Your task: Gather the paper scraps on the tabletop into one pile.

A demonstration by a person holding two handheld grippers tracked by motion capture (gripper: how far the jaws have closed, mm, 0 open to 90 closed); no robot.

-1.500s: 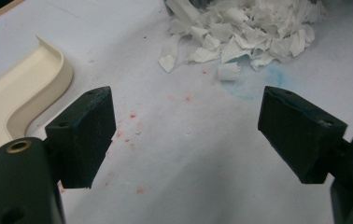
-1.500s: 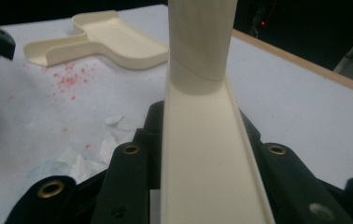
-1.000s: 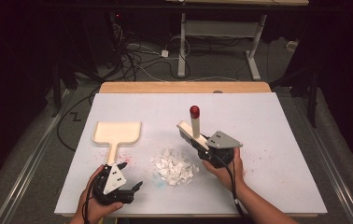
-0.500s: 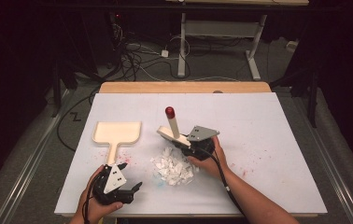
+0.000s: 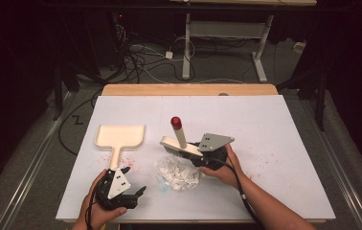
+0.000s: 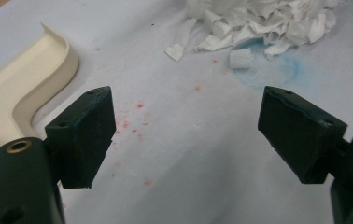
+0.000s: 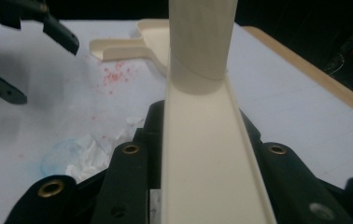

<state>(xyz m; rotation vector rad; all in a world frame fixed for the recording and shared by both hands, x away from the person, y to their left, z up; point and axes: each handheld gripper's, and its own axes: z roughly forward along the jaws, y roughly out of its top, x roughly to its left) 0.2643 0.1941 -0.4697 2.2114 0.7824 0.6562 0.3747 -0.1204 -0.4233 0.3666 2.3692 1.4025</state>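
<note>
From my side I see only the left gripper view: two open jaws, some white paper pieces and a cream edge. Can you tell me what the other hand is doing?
Observer: The right gripper is shut on a cream brush with a red-tipped handle.
Operator: Where is the brush compared with the paper?
Observer: Its head is at the far edge of the paper scraps, bristles down.
Operator: And the cream edge beside my jaw, what is it?
Observer: A dustpan, lying flat left of the pile, its handle pointing to the left gripper, which holds nothing.

Smooth cream plastic brush and dustpan; crumpled white paper scraps.
</note>
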